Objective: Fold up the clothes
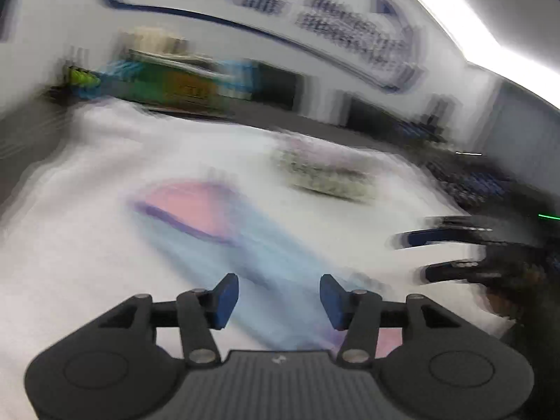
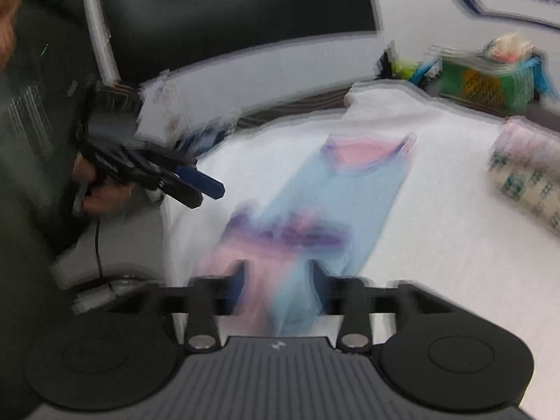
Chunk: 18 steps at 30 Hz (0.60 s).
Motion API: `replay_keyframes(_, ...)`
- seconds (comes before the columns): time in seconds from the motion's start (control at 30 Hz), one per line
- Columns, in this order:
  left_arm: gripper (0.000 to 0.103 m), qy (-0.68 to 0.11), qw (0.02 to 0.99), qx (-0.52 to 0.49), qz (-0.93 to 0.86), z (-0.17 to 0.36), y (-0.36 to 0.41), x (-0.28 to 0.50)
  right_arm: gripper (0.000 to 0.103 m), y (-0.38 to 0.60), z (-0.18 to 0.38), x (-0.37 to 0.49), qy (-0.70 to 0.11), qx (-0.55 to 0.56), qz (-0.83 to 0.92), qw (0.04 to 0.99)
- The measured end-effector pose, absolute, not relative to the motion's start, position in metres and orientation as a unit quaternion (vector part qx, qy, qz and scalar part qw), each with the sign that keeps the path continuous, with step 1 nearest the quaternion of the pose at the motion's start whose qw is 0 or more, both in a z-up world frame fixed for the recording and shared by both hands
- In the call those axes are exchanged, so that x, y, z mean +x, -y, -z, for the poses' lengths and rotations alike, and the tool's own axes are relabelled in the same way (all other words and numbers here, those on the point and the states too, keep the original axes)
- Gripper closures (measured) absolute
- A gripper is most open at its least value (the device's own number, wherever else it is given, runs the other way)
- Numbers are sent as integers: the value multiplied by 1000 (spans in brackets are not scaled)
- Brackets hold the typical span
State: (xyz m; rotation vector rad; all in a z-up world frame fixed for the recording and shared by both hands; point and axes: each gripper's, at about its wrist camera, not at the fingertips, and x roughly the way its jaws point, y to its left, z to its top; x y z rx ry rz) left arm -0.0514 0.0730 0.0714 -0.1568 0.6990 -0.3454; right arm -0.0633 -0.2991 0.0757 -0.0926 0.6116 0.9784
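Note:
Both views are motion-blurred. A light blue garment with pink panels and purple trim lies stretched out on the white-covered table. My left gripper is open above the garment's near end, and nothing is between its blue pads. My right gripper hovers over the garment, and its pink and blue near end shows between the spread fingers. In the left wrist view the right gripper sits at the right with its two fingers apart. In the right wrist view the left gripper is at the left, held by a hand.
A rolled or folded patterned cloth lies on the table beyond the garment, also visible as the cloth. A green box with colourful items stands at the far table edge. A dark screen and a wall sign are behind.

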Motion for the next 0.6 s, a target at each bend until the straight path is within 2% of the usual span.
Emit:
replay_keyframes(0.1,55,-373,921,-71,89,-58,-85,17,36,260,-81,3,-283,-43,-369,884)
replay_keyframes(0.17,62,-403,910,-85,55,-42,-89,46,37,228,-77,52,-296,-50,-331,895)
replay_keyframes(0.23,83,-417,903,-92,53,-30,-90,59,40,196,-66,102,-329,-63,-303,892)
replay_keyframes(0.27,83,-416,903,-91,57,-28,-88,63,40,183,-60,126,-345,-69,-292,889)
replay_keyframes(0.3,93,-411,905,-86,63,-30,-84,67,44,173,-52,143,-359,-74,-289,885)
replay_keyframes(0.33,102,-406,907,-82,70,-32,-80,71,51,162,-45,155,-369,-81,-289,880)
replay_keyframes(0.37,103,-401,909,-78,76,-34,-77,75,56,152,-39,163,-377,-92,-288,876)
replay_keyframes(0.43,103,-391,913,-70,89,-38,-69,82,83,139,-28,169,-382,-119,-282,872)
replay_keyframes(0.5,103,-381,917,-62,102,-42,-62,90,102,140,-30,164,-370,-115,-275,880)
replay_keyframes(0.6,103,-365,922,-49,122,-47,-51,101,102,161,-49,149,-332,-106,-221,911)
